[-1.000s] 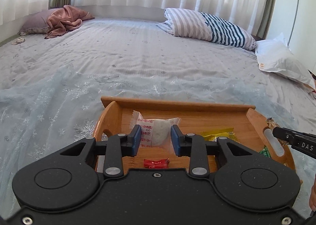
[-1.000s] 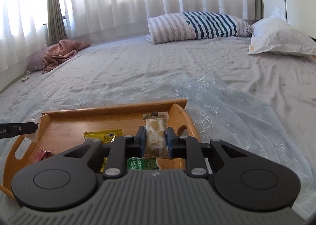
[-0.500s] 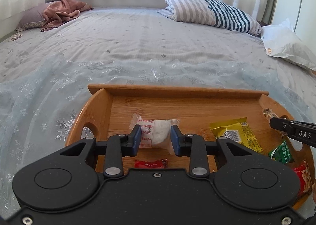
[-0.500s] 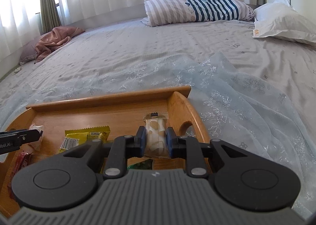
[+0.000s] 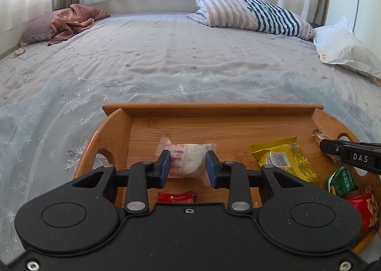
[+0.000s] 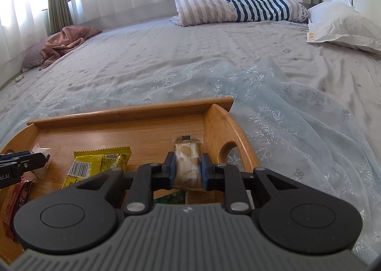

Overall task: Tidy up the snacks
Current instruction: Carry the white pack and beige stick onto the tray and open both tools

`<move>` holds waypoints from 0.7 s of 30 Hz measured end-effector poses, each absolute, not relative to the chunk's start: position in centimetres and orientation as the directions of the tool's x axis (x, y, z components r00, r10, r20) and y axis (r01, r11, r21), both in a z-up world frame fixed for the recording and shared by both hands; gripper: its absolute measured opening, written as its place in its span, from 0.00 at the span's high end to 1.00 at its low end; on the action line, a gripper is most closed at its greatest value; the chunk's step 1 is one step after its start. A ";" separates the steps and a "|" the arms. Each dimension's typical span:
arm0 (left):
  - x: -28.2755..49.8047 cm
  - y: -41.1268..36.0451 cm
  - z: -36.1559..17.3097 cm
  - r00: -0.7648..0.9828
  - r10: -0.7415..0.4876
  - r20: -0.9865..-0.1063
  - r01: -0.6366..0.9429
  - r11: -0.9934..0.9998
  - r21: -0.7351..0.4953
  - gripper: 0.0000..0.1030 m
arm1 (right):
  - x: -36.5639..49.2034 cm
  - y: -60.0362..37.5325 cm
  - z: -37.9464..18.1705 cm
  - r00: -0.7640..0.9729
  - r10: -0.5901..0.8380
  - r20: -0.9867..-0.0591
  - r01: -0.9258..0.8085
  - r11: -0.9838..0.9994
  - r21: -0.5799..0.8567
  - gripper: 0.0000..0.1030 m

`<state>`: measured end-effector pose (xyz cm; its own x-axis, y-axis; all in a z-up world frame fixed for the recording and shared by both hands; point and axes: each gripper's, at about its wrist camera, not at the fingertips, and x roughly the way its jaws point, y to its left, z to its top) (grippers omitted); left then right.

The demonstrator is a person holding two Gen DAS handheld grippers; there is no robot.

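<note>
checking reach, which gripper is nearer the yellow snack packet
Right, narrowly. The yellow snack packet lies just left of the right gripper; the left gripper is further off, on the packet's other side.

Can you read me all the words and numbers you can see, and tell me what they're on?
"DAS": on the right gripper, seen from the left wrist camera.
"ot.AI", cut off: on the left gripper, seen from the right wrist camera.
White snack packet: red print, unreadable.
Yellow packet: barcode digits too small.
Green packet: blurred.
</note>
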<state>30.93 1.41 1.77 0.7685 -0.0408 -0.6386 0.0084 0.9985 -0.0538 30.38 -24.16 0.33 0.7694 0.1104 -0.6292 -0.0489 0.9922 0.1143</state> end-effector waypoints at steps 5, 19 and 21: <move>30.9 1.1 1.7 0.772 -0.034 -0.635 0.011 0.999 -0.041 0.71 | 30.5 -24.2 0.3 0.767 0.111 -0.632 -0.051 0.992 0.113 0.74; 29.1 1.1 2.9 0.783 -0.022 -0.621 0.021 1.000 -0.009 0.40 | 28.8 -24.5 1.6 0.794 0.122 -0.596 -0.065 0.991 0.117 0.44; 28.3 1.3 3.3 0.791 -0.024 -0.612 0.024 1.000 -0.007 0.35 | 28.1 -24.6 2.0 0.801 0.128 -0.584 -0.071 0.990 0.120 0.41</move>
